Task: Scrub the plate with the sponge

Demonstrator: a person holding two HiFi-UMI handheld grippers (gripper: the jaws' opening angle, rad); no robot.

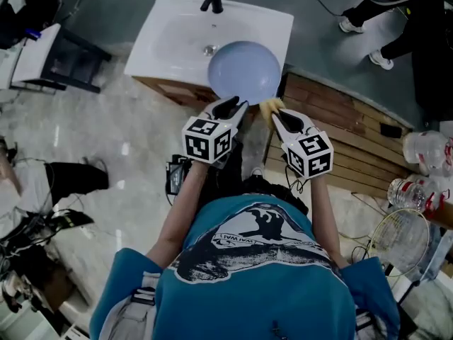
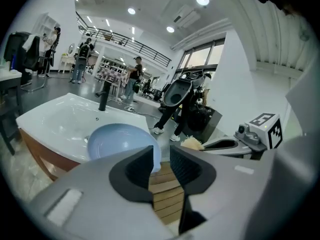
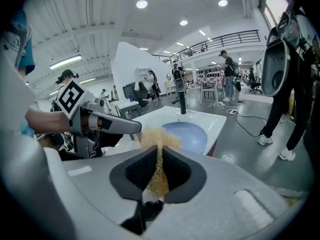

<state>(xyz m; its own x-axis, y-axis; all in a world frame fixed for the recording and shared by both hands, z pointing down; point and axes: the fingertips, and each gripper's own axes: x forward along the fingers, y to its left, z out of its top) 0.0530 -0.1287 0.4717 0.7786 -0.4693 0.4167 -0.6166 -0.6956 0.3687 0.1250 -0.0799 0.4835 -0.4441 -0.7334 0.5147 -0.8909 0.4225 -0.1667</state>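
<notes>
My right tongs point(image 3: 159, 159) pinch the sponge point(image 3: 155, 136), soft and squashed thin, its length running out past the tips. My left tongs point(image 2: 161, 159) stand spread around the rim of the plate point(image 2: 117, 140), not clamped. The plate, probably stiff, slick and breakable, overhangs the front edge of the sink point(image 2: 50, 119), hollow upward. It is round, with no long axis.

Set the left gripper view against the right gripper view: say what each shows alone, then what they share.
Left gripper view only: the left gripper's open jaws around the plate's rim, with wooden slats beneath. Right gripper view only: a look along the right gripper's jaws, shut on the sponge. Both: the blue plate, the white sink, its black faucet and the yellow sponge.
</notes>
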